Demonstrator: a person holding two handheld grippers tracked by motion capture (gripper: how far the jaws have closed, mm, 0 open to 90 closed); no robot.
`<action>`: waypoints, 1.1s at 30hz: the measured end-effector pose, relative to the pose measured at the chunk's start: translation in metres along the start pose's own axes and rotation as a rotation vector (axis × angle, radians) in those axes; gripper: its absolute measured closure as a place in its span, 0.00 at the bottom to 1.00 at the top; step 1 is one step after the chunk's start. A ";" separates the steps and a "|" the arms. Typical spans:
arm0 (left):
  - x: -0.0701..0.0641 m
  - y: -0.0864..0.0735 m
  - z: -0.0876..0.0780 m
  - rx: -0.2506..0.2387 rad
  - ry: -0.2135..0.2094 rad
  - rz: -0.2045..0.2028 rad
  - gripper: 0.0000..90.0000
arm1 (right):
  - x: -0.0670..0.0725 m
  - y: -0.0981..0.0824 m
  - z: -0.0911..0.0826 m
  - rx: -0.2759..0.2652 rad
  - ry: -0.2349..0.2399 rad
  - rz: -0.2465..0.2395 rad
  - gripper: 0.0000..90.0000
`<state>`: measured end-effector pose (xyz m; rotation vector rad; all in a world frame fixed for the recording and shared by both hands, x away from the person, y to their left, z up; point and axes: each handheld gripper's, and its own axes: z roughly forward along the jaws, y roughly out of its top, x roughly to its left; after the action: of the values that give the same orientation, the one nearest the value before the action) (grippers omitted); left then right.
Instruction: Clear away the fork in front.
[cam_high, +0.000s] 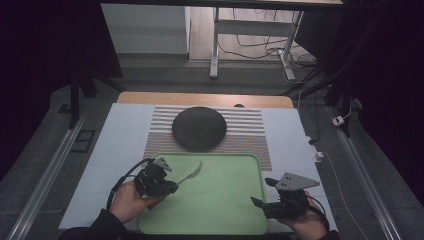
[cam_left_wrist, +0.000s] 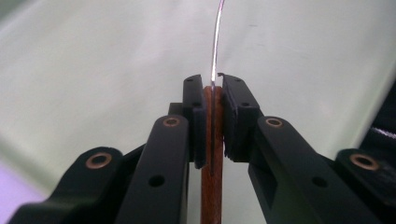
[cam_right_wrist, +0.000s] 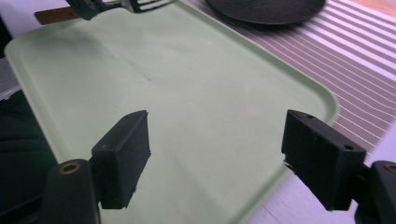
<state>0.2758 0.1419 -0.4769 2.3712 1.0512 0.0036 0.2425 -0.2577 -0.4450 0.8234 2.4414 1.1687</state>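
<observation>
A fork (cam_high: 192, 173) with a wooden handle and a metal head hangs over the left part of the green tray (cam_high: 220, 200). My left gripper (cam_high: 175, 186) is shut on it. In the left gripper view the pads clamp the brown handle (cam_left_wrist: 212, 186) at the left gripper (cam_left_wrist: 213, 84), and the thin metal neck (cam_left_wrist: 215, 46) rises ahead over the tray (cam_left_wrist: 93, 70). My right gripper (cam_high: 261, 191) stands open at the tray's right edge. In the right gripper view the right gripper (cam_right_wrist: 219, 144) has wide jaws with nothing between them above the tray (cam_right_wrist: 187, 70). The fork's tines (cam_right_wrist: 144, 4) show at the top.
A dark round plate (cam_high: 199, 128) lies on a striped placemat (cam_high: 250, 130) just beyond the tray; the plate (cam_right_wrist: 266, 9) and the placemat (cam_right_wrist: 355, 51) also appear in the right gripper view. A pale sheet (cam_high: 115, 145) covers the table. A desk frame (cam_high: 215, 45) and cables stand beyond the table.
</observation>
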 end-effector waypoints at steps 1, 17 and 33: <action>0.001 -0.001 0.001 0.000 0.011 -0.041 0.89 | -0.001 -0.001 -0.002 -0.003 -0.005 0.007 0.25; 0.024 -0.013 0.019 0.072 0.159 -0.268 0.88 | -0.002 -0.011 -0.009 0.027 -0.057 0.006 0.23; 0.048 0.003 0.007 -0.036 0.074 -0.184 0.88 | -0.004 -0.019 -0.012 0.052 -0.072 0.092 0.16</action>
<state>0.3128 0.1700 -0.4911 2.2492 1.2906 0.0437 0.2327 -0.2773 -0.4520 0.9858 2.4073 1.0914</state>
